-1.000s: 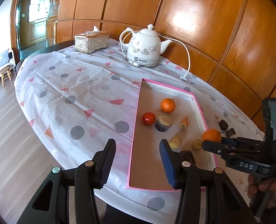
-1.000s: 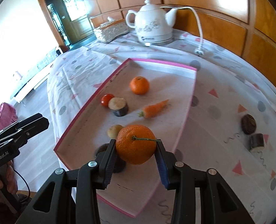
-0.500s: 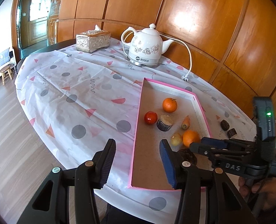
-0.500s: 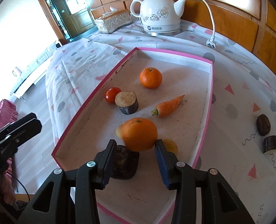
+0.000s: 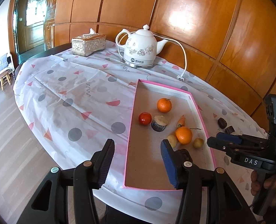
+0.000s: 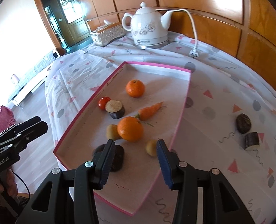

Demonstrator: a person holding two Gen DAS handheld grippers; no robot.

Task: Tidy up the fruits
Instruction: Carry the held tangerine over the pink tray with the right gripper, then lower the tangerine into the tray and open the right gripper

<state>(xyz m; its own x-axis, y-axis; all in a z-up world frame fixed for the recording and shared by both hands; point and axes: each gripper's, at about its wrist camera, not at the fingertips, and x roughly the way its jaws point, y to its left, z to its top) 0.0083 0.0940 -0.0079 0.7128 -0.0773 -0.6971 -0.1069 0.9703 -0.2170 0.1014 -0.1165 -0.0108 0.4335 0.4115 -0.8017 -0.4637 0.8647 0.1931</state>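
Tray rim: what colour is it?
Pink, around a pale speckled floor; the tray rim shows best in the right wrist view.

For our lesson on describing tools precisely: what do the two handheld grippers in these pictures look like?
Both are black plastic two-finger clamps with silver pivot bolts. Each has one ribbed black pad and one blue pad. The left gripper carries white "GenRobot.AI" lettering and a thin black cable hangs under it. The right gripper is marked "DAS" in white, with a dark box behind it showing a small green light.
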